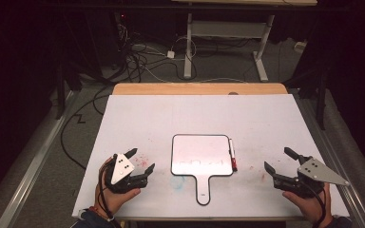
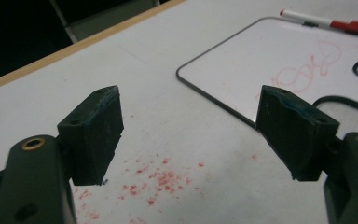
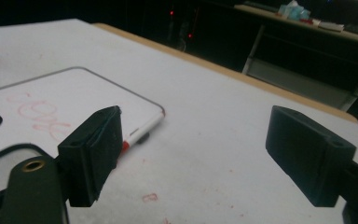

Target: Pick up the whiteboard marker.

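- Desk (image 1: 138, 118): white sheet over a wooden top; a strip of wood shows along the far edge. Broad bare surface lies beyond the whiteboard and to both sides of it.
- Whiteboard (image 1: 202, 154): paddle-shaped, flat at the desk's centre, handle toward the person, well clear of every desk edge.
- Marker (image 1: 232, 154): lies along the whiteboard's right edge, just beside it; whether it touches cannot be told.
- Left claw (image 1: 140, 160): jaws apart, nothing between them; near the front-left of the desk, left of the whiteboard and apart from it.
- Right claw (image 1: 279, 159): jaws apart, nothing between them; near the front-right, right of the marker with open sheet between.
- Left gripper view: red scrawl (image 2: 312, 67) on the whiteboard and red specks (image 2: 161, 179) on the sheet, far plainer than from above.
- Right gripper view: the marker's white barrel against the whiteboard's corner.
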Demonstrator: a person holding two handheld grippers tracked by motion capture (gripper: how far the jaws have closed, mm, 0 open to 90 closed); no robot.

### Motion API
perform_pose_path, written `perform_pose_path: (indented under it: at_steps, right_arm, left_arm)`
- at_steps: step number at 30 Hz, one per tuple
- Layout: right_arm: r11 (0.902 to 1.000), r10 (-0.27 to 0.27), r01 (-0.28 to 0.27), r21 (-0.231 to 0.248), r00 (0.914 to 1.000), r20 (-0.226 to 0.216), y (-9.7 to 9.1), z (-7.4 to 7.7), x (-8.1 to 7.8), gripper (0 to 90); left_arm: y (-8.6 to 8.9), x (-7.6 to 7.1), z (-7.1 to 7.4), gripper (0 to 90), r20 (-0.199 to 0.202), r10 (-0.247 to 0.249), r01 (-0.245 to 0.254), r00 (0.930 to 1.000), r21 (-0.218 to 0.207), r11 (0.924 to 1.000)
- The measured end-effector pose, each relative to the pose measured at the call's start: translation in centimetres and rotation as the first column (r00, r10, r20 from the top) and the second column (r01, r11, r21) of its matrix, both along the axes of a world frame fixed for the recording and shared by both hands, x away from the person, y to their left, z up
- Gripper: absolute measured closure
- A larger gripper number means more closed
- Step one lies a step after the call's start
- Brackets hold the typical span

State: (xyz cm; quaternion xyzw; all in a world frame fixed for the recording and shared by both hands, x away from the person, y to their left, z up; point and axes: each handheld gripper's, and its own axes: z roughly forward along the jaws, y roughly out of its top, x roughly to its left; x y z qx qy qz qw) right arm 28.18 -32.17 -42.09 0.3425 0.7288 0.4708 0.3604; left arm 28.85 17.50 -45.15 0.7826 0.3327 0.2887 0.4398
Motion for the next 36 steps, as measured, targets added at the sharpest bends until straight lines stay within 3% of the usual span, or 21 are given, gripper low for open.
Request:
perform_pose_path:
  at_steps: [7, 9, 10, 13, 14, 17, 18, 19, 21, 22, 23, 25, 26, 27, 30, 32, 34, 35, 36]
  right_arm:
    - [0.9996, 0.027, -0.028, -0.01, 0.9985, -0.048, 0.2, -0.6, 0.3, 22.7]
    - [0.998, 0.059, -0.061, -0.017, 0.9941, -0.092, 0.2, -0.8, 0.6, 23.6]
    - [0.998, 0.059, -0.061, -0.017, 0.9941, -0.092, 0.2, -0.8, 0.6, 23.6]
    - [0.9961, 0.087, -0.088, -0.002, 0.9843, -0.154, 0.3, -1.0, 1.0, 24.4]
    - [0.9946, 0.102, -0.103, 0.007, 0.9744, -0.2, 0.5, -1.3, 1.4, 24.6]
    - [0.9923, 0.124, -0.122, 0.024, 0.9622, -0.243, 0.6, -1.7, 1.7, 25.3]
    - [0.9921, 0.125, -0.123, 0.026, 0.9509, -0.283, 0.6, -2.0, 2.1, 25.5]
    - [0.9921, 0.125, -0.123, 0.026, 0.9509, -0.283, 0.6, -2.0, 2.1, 25.5]
    - [0.9925, 0.121, -0.12, 0.024, 0.9407, -0.317, 0.8, -2.2, 2.5, 27.0]
    - [0.9913, 0.13, -0.129, 0.025, 0.9294, -0.345, 1.0, -2.4, 3.0, 30.1]
    - [0.9913, 0.13, -0.129, 0.025, 0.9294, -0.345, 1.0, -2.4, 3.0, 30.1]
    - [0.9907, 0.127, -0.136, 0.002, 0.9204, -0.37, 1.5, -2.5, 3.4, 32.0]
    - [0.9875, 0.15, -0.157, 0.016, 0.9051, -0.398, 2.1, -2.5, 3.8, 35.0]
    - [0.9875, 0.15, -0.157, 0.016, 0.9051, -0.398, 2.1, -2.5, 3.8, 35.0]
    - [0.9849, 0.164, -0.171, 0.024, 0.8838, -0.438, 3.0, -2.6, 4.5, 40.4]
    - [0.9856, 0.159, -0.168, 0.02, 0.8787, -0.45, 3.6, -2.5, 5.0, 40.6]
    - [0.9858, 0.156, -0.167, 0.019, 0.8681, -0.471, 4.1, -2.3, 5.9, 41.5]
    - [0.9862, 0.163, -0.158, 0.051, 0.8583, -0.487, 4.5, -1.9, 7.1, 43.0]
    - [0.9871, 0.158, -0.151, 0.054, 0.8545, -0.495, 4.8, -1.7, 7.8, 42.9]
  left_arm:
    - [-1.0, 0.5, -0.7, 22.5, -0.034, -0.051, 0.052, 0.9981, 0.028, 0.9982]
    - [-1.2, 0.5, -0.8, 22.4, -0.039, -0.071, 0.072, 0.9967, 0.027, 0.997]
    - [-1.3, 0.5, -0.9, 22.4, -0.037, -0.08, 0.081, 0.9961, 0.035, 0.9961]
    - [-1.6, 0.5, -0.9, 22.5, -0.041, -0.091, 0.093, 0.995, 0.052, 0.9943]
    - [-1.7, 0.5, -0.9, 22.4, -0.042, -0.095, 0.097, 0.9946, 0.052, 0.9939]
    - [-1.9, 0.5, -1.0, 22.5, -0.035, -0.091, 0.094, 0.9953, 0.093, 0.9913]
    - [-1.9, 0.5, -1.1, 22.5, -0.035, -0.091, 0.095, 0.9952, 0.109, 0.9896]
    - [-2.0, 0.6, -1.2, 22.5, -0.042, -0.093, 0.097, 0.9948, 0.112, 0.9889]
    - [-2.0, 0.7, -1.4, 22.5, -0.052, -0.088, 0.094, 0.9948, 0.12, 0.9883]
    - [-2.0, 0.8, -1.4, 22.5, -0.055, -0.087, 0.093, 0.9947, 0.122, 0.9882]
    - [-2.0, 0.8, -1.4, 22.5, -0.057, -0.088, 0.094, 0.9945, 0.12, 0.9883]
    - [-2.0, 0.8, -1.5, 22.5, -0.059, -0.087, 0.094, 0.9944, 0.126, 0.9876]
    - [-2.0, 0.7, -1.5, 22.4, -0.06, -0.088, 0.095, 0.9943, 0.128, 0.9872]
    - [-2.0, 0.7, -1.5, 22.4, -0.061, -0.09, 0.097, 0.9941, 0.128, 0.987]
    - [-2.0, 0.6, -1.5, 22.8, -0.063, -0.092, 0.1, 0.9937, 0.137, 0.9855]
    - [-2.1, 0.6, -1.5, 22.8, -0.056, -0.09, 0.098, 0.9943, 0.154, 0.9832]
    - [-2.2, 0.5, -1.6, 22.8, -0.058, -0.099, 0.107, 0.9934, 0.156, 0.9819]
    - [-2.2, 0.5, -1.6, 22.8, -0.058, -0.1, 0.108, 0.9933, 0.155, 0.982]
    - [-2.3, 0.5, -1.5, 22.8, -0.059, -0.1, 0.109, 0.9932, 0.156, 0.9818]
